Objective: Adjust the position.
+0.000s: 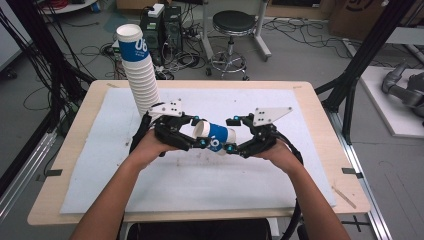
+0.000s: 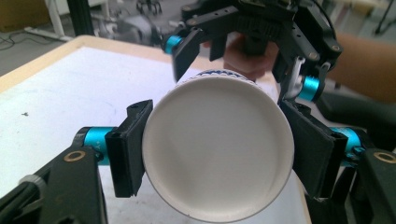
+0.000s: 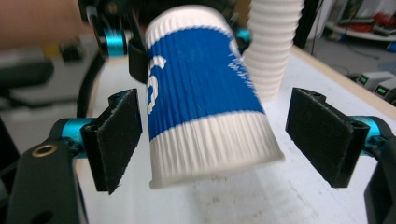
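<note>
The paper cup [image 1: 214, 138] is clamped at its wide rim end between the pads of the left claw [image 2: 212, 156], while the right claw [image 3: 215, 142] is spread wide around its narrower base, pads clear of it. The cup is held on its side above the bench [image 1: 300, 95], its long axis running between the claws. Its ribbed wall is blue-banded on white. A leaning stack of matching cups [image 1: 139, 70] is seen behind.

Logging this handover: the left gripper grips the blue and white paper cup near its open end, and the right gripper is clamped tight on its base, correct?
Not quite. The right gripper is open: in the right gripper view its pads stand clear of the cup on both sides. The left gripper does grip it.
</note>
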